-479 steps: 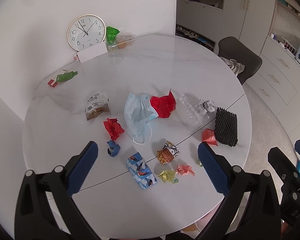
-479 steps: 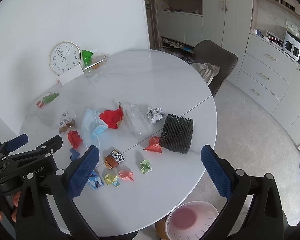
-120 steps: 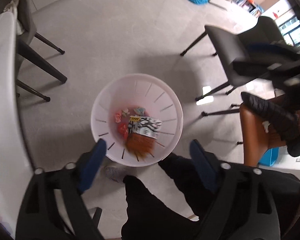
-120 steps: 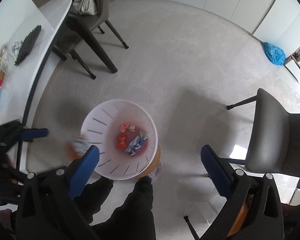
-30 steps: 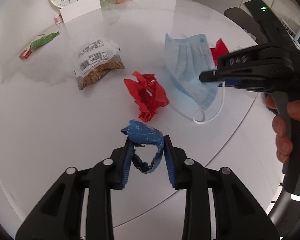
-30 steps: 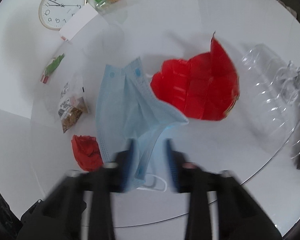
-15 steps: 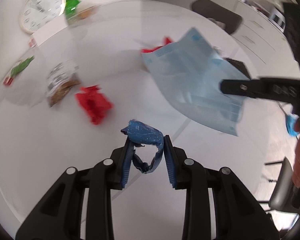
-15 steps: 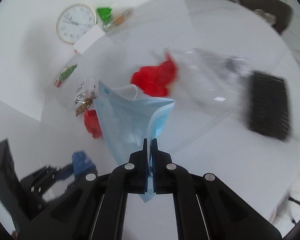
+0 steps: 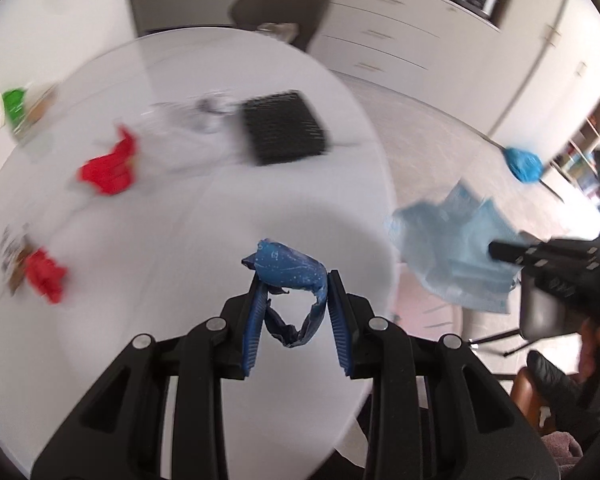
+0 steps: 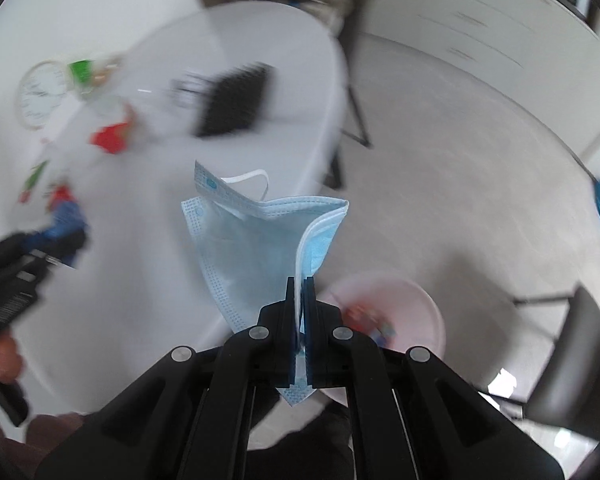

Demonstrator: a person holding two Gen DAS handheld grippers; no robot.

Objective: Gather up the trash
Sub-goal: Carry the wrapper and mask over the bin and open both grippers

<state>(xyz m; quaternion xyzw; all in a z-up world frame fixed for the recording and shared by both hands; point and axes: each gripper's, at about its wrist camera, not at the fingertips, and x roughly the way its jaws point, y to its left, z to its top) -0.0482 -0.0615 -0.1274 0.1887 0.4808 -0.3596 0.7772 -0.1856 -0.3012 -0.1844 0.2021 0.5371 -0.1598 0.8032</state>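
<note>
My left gripper (image 9: 296, 280) is shut on a crumpled blue wrapper (image 9: 286, 270) and holds it above the near edge of the round white table (image 9: 180, 240). My right gripper (image 10: 299, 280) is shut on a light blue face mask (image 10: 256, 236), which hangs past the table's edge; the mask also shows in the left wrist view (image 9: 456, 252). A pink waste bin (image 10: 416, 312) with trash inside stands on the floor just beyond the mask. Red paper scraps (image 9: 108, 168), a black mesh sleeve (image 9: 284, 132) and a clear plastic bottle (image 9: 180, 120) lie on the table, blurred.
A snack packet (image 9: 12, 256) and a small red scrap (image 9: 46, 276) lie at the table's left. A clock (image 10: 40, 92) leans on the wall. Dark chairs (image 10: 572, 356) stand around the bin. A blue bag (image 9: 522, 162) lies on the floor.
Both grippers have swung right, away from the table's middle towards its edge and the floor. The bin has come into the right wrist view. Both grips are unchanged.
</note>
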